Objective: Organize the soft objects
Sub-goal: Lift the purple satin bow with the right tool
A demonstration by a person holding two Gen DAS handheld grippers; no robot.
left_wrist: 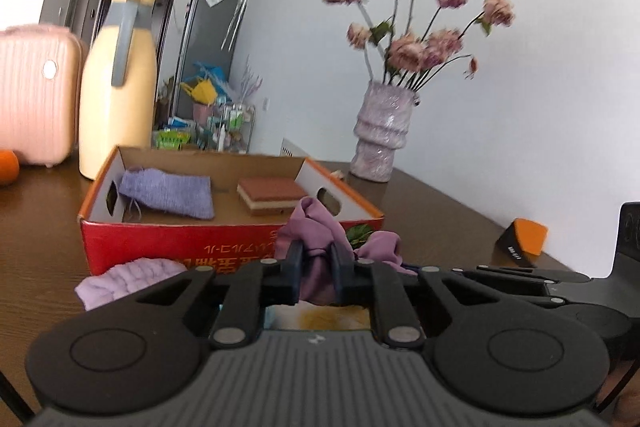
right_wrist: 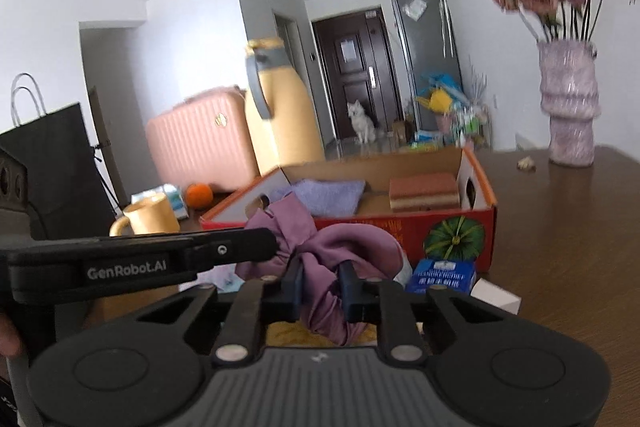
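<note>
Both the left gripper point(left_wrist: 316, 263) and the right gripper point(right_wrist: 320, 279) pinch the purple cloth point(right_wrist: 344, 247), held up just in front of the red box point(left_wrist: 224, 239) on the table point(left_wrist: 36, 235).

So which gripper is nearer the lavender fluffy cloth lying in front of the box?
Left. The lavender fluffy cloth lies just beside the left gripper; the right gripper is on the far side, both clamping the purple cloth.

Soft purple cloth point(left_wrist: 316, 227), glossy wooden table point(left_wrist: 440, 211), cardboard box point(left_wrist: 224, 239)
</note>
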